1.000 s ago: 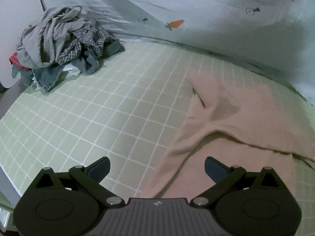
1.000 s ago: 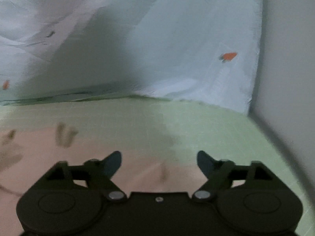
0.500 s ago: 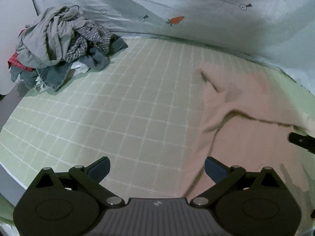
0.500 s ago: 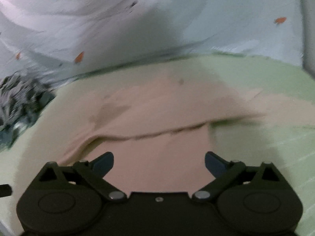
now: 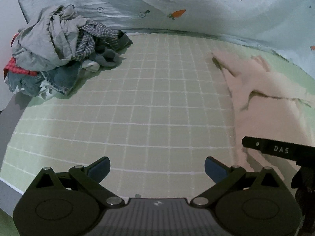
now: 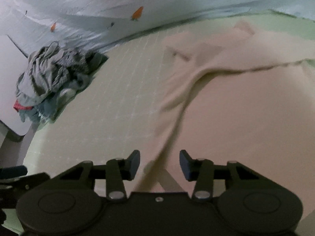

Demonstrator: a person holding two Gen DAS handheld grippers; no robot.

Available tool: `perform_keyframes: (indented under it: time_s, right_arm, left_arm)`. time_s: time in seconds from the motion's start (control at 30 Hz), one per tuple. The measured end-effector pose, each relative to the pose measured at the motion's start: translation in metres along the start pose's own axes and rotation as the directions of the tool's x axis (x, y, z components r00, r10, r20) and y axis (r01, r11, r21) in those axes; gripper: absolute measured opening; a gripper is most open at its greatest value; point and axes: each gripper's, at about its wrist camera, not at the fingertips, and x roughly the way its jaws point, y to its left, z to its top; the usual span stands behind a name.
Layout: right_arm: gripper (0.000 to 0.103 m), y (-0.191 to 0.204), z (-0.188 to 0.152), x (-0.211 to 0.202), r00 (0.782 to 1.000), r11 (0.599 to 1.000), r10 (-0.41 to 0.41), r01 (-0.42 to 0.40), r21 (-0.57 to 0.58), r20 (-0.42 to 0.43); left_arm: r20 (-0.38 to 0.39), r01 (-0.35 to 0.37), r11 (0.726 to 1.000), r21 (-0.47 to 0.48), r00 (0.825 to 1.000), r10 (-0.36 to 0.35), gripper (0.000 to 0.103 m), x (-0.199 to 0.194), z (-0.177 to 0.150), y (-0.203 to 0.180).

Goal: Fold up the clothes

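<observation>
Left gripper (image 5: 156, 169) spread wide over bare green checked sheet (image 5: 149, 106), nothing between the fingers. Right gripper (image 6: 159, 163) closing, fingers half apart, edge of the pink garment (image 6: 246, 106) lying between them but not yet pinched. Garment spread flat on the sheet, right of the left gripper. Heap of unfolded clothes (image 5: 59, 53) well apart at far left, beside carrot-print bedding (image 5: 196, 5).

A green checked bed sheet (image 5: 149, 106) carries a heap of crumpled clothes (image 5: 59, 53) far left and a pink garment (image 5: 261, 102), possibly a shirt, right.
</observation>
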Motion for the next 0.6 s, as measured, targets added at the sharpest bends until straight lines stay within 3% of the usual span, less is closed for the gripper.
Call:
perform_keyframes:
  time_s: [0.17,0.33,0.6]
  right_arm:
    - [0.043,0.021,-0.015,0.005,0.999,0.998,-0.041,0.04,-0.043,-0.032]
    - [0.004,0.013,-0.02,0.005,0.998,0.998,-0.061,0.061,-0.007,-0.032]
    - [0.003,-0.01,-0.015,-0.022,0.999,1.0,-0.015,0.015,-0.001,0.03]
  left_arm:
    - [-0.005,0.023,1.0,0.022,1.0,-0.023,0.101,0.002,-0.002,0.013]
    - [-0.009,0.06,0.997,0.057,0.998,-0.06,0.101,0.004,-0.003,0.008]
    - [0.003,0.087,0.995,0.05,0.996,-0.087,0.101,0.002,0.0,-0.016]
